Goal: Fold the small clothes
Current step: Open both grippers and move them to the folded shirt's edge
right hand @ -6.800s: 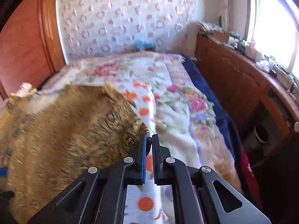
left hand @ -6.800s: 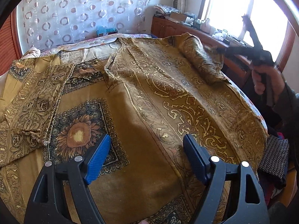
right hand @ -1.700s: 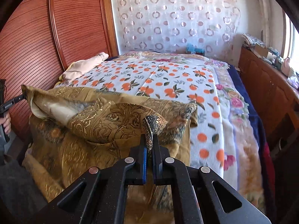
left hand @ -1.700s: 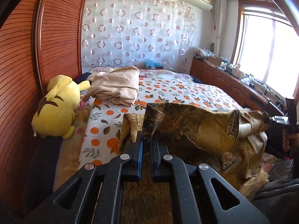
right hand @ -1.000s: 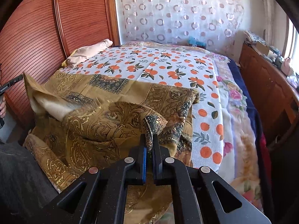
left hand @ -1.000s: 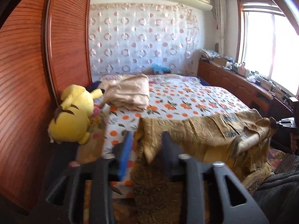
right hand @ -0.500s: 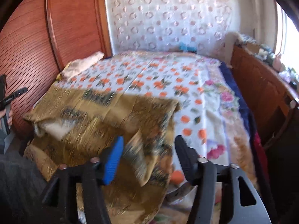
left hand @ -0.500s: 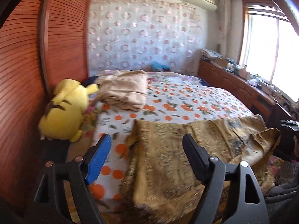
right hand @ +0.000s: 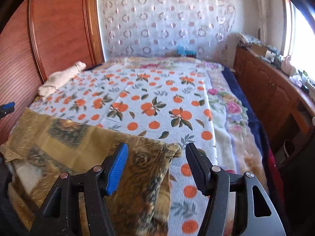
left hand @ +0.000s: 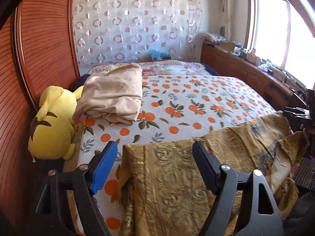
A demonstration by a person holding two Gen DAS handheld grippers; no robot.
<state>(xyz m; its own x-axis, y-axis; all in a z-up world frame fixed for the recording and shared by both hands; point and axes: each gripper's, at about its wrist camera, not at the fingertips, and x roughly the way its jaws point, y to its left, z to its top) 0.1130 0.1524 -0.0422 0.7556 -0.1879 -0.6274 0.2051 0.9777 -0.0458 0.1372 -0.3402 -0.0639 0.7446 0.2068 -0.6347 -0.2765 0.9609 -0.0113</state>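
A golden-brown patterned garment [left hand: 196, 167] lies folded over itself at the near edge of the bed, its far fold edge running across the orange-print bedspread [left hand: 196, 102]. My left gripper [left hand: 154, 151] hangs open just above the garment's left corner, with nothing pressed between its pads. In the right wrist view the same garment [right hand: 78, 147] fills the lower left. My right gripper [right hand: 156, 149] is open over its right corner, not touching it. The right gripper's black tip [left hand: 299, 116] shows at the far right of the left wrist view.
A yellow plush toy [left hand: 53, 122] and a folded beige cloth [left hand: 114, 96] lie at the bed's far left by the red wooden panel [left hand: 39, 49]. A wooden cabinet [right hand: 265, 90] with clutter runs under the window on the right. Dark patterned fabric [left hand: 303, 173] sits at the bed's near right corner.
Both grippers have gone from shut on the garment's corners to open and have drawn back. The lifted layer has dropped flat onto the bed as a fold.
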